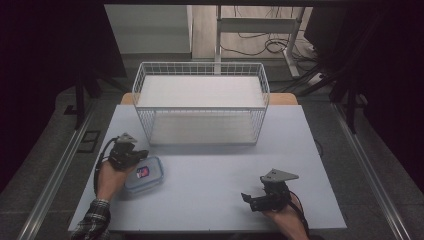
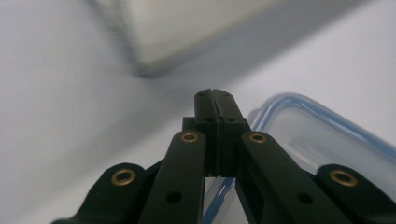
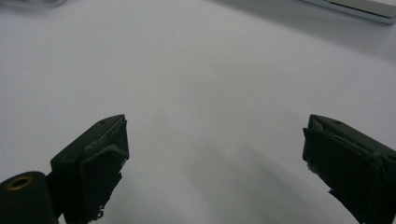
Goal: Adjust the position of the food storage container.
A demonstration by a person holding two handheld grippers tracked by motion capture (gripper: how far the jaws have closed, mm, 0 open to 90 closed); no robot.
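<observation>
Jaws of the left gripper (image 2: 215, 100) are pressed together over the box (image 1: 144, 173), holding nothing; the right gripper (image 3: 215, 154) stands spread above bare table (image 1: 210, 190). Farther off, the basket (image 1: 200, 102) sits empty, so the box seemingly remains to be moved.

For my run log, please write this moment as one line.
left claw: shut, empty, over container | right claw: open, empty, above table | basket: behind
</observation>
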